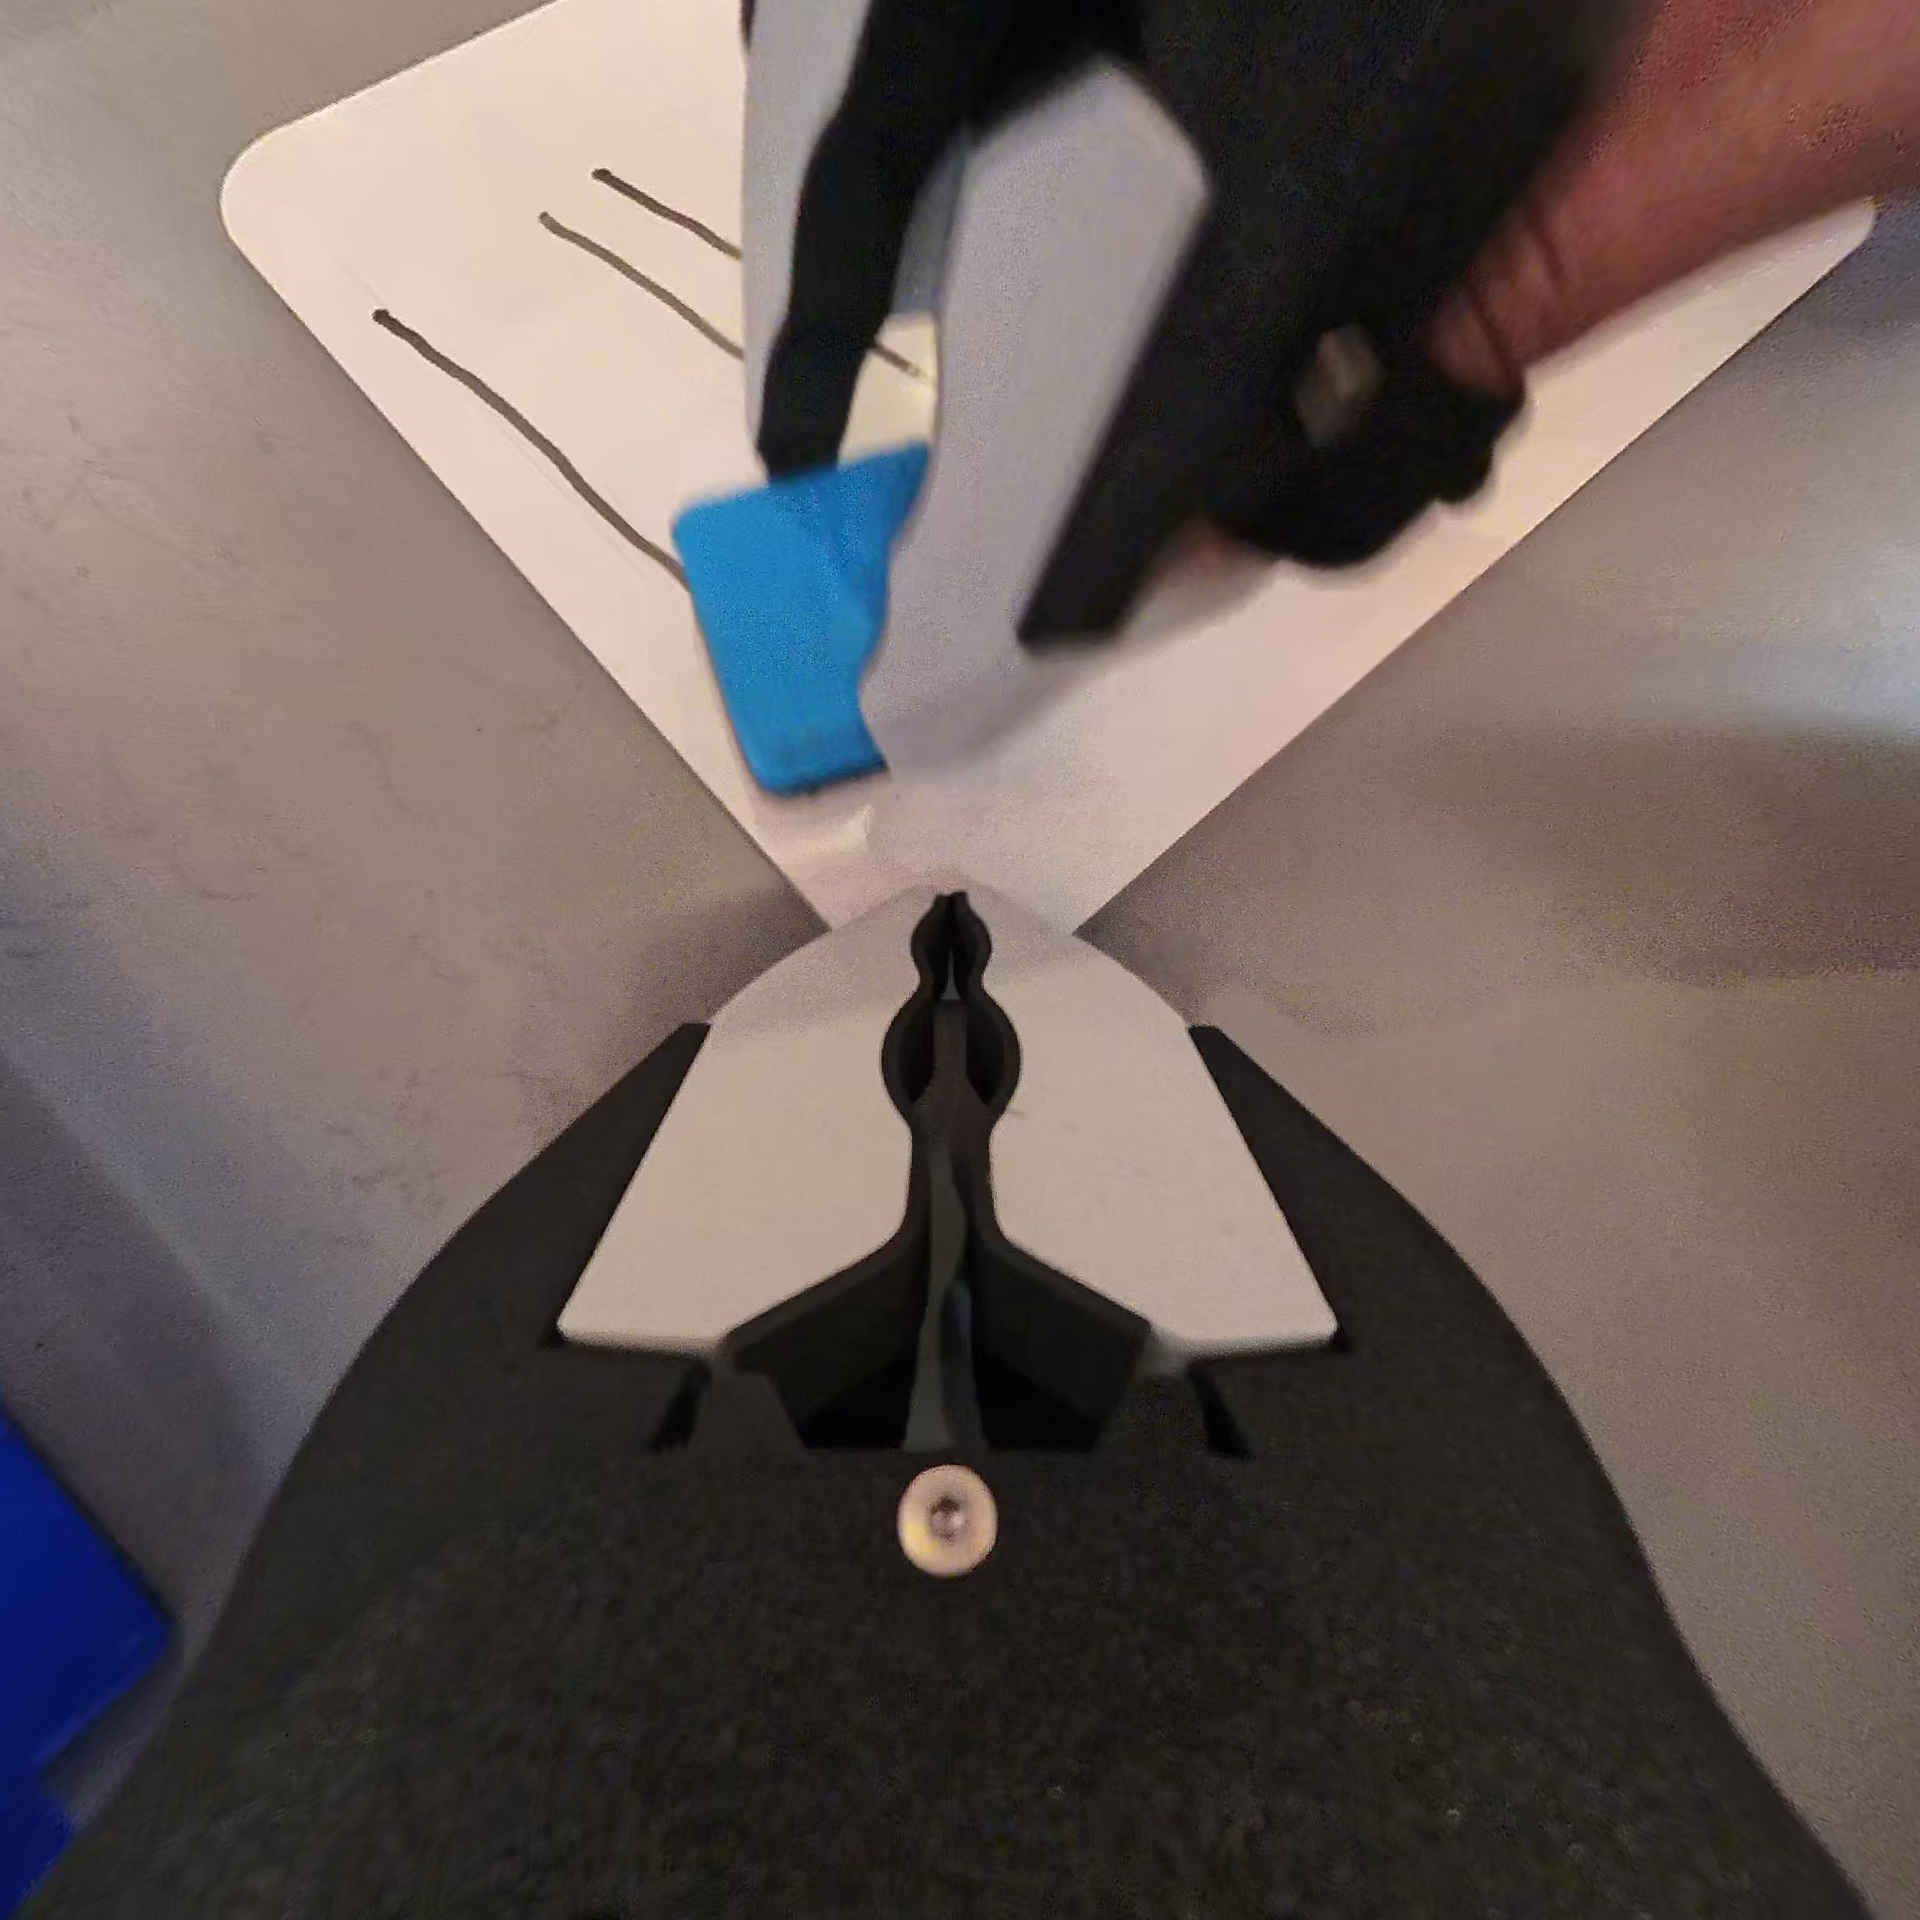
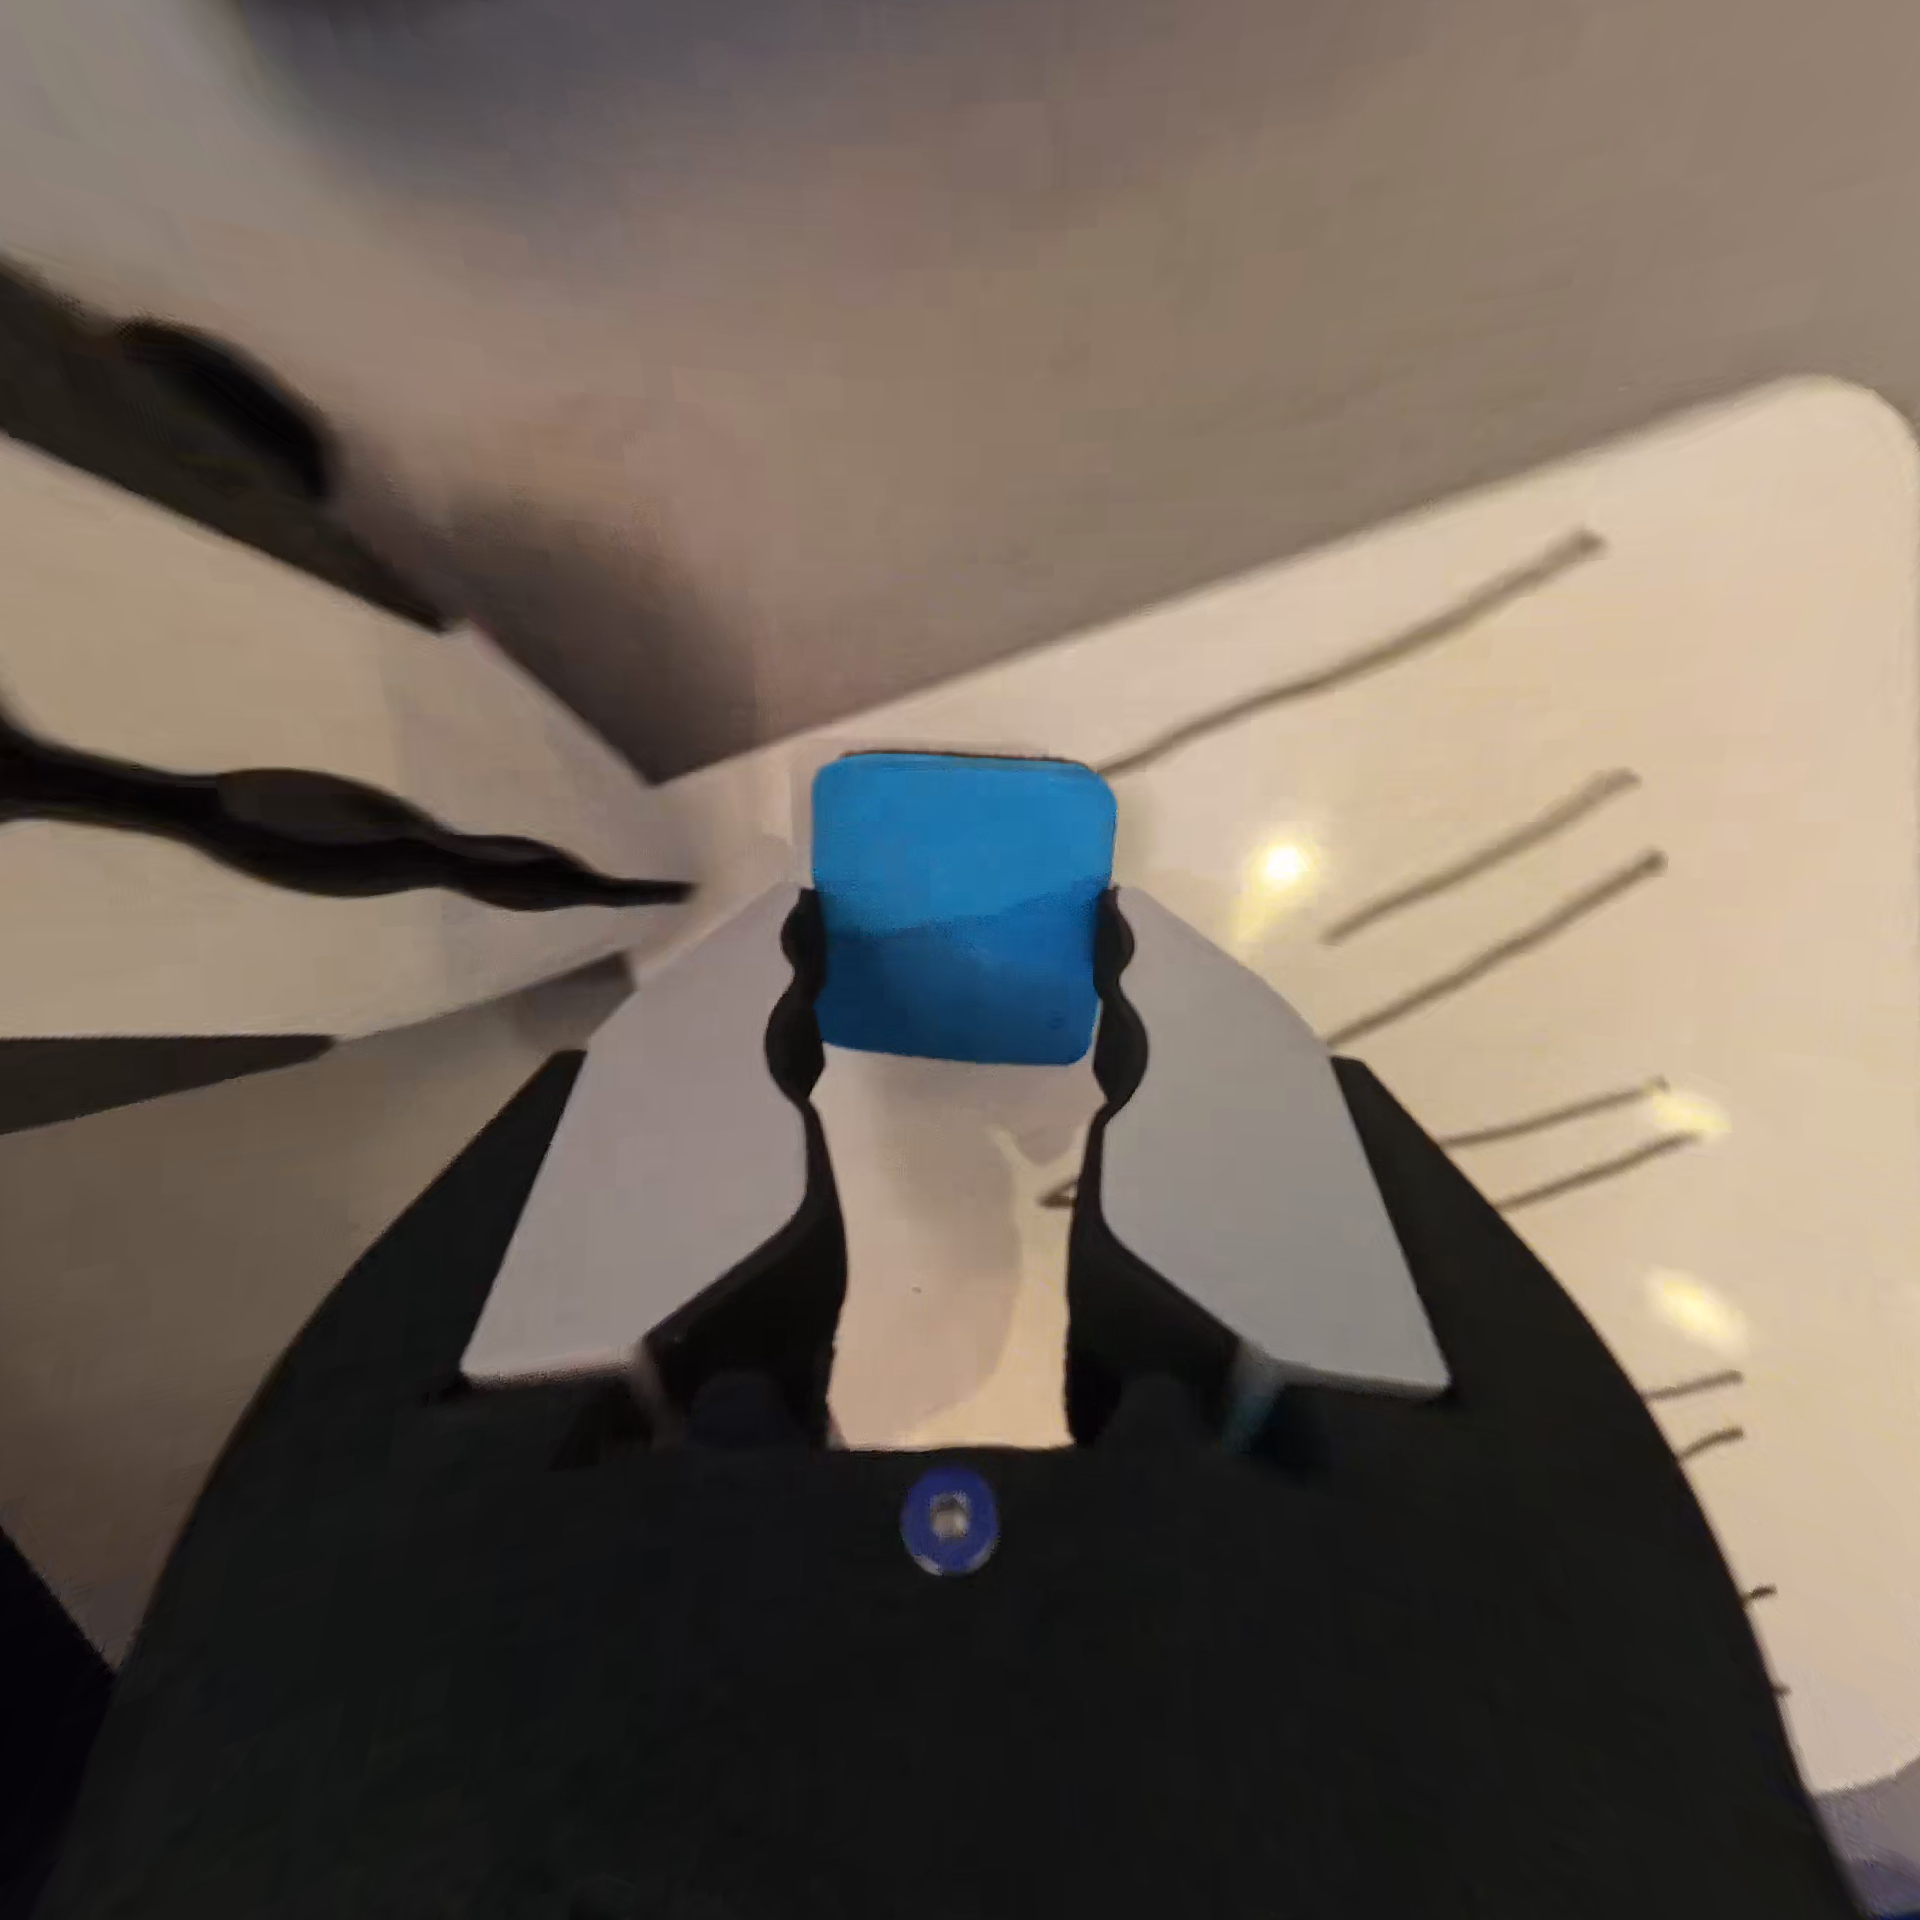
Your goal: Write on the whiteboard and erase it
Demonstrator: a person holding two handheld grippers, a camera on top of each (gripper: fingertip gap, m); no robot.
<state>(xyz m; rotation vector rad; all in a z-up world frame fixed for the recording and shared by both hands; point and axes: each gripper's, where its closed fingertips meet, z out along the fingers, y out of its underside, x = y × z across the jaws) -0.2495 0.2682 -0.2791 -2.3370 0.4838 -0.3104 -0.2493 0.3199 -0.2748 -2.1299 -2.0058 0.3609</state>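
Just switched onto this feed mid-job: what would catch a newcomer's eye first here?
The bright blue eraser, clamped between the right gripper's fingers and pressed on the whiteboard. Beside it, dark marker lines run across the board's unwiped part. The left gripper sits shut at the board's near corner.

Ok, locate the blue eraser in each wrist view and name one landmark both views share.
Left wrist view: blue eraser sits left of centre on the whiteboard, held by the right gripper reaching down from above.
Right wrist view: eraser sits at centre, clamped between that gripper's fingertips.
Shared landmark: the dark marker lines on the whiteboard.
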